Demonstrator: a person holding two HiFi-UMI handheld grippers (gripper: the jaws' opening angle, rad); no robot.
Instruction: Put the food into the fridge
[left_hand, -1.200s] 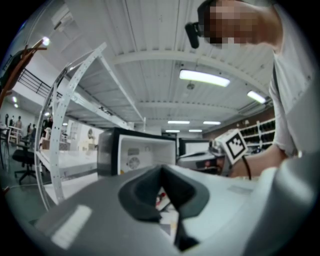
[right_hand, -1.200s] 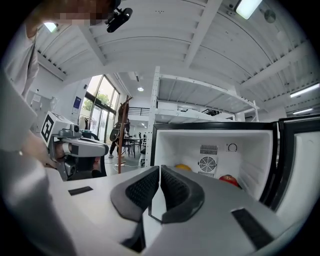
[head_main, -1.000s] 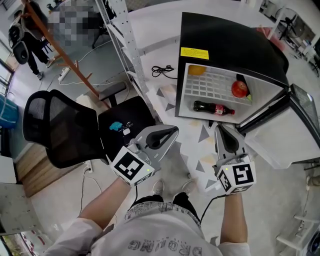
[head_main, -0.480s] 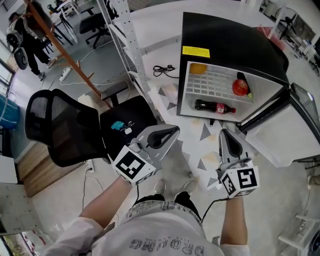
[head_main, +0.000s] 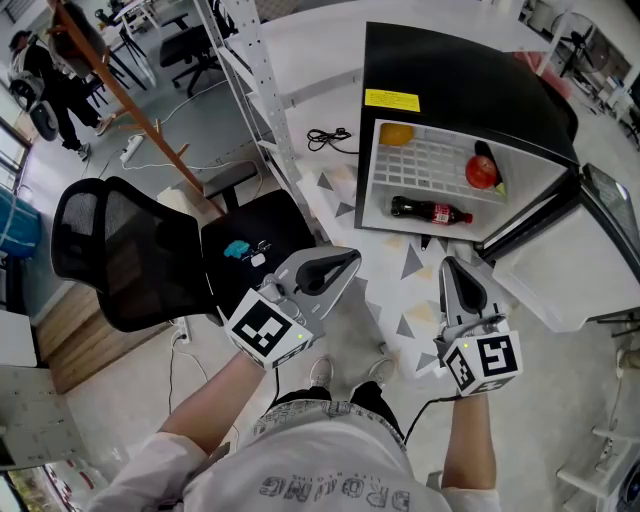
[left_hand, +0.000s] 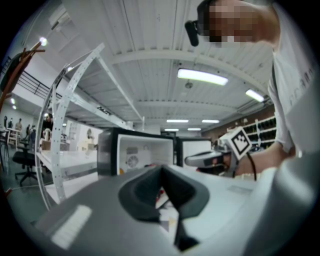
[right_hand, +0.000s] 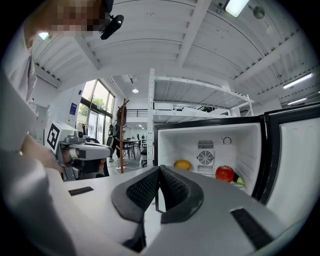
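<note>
The left gripper (head_main: 350, 259) and the right gripper (head_main: 451, 264) both hold their jaws closed on nothing in front of the open fridge (head_main: 470, 90), where a red apple (head_main: 481, 172), a yellow fruit (head_main: 397, 135) and a cola bottle (head_main: 428, 212) on its side lie inside.

One fridge (head_main: 460, 80); one bottle (head_main: 430, 211); one apple (head_main: 481, 172); one orange (head_main: 397, 134)

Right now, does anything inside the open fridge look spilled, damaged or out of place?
Nothing looks spilled or damaged. One small oddity: the cola bottle lies on its side below the wire shelf of the fridge, not upright. The apple and the yellow fruit sit on the shelf.
</note>
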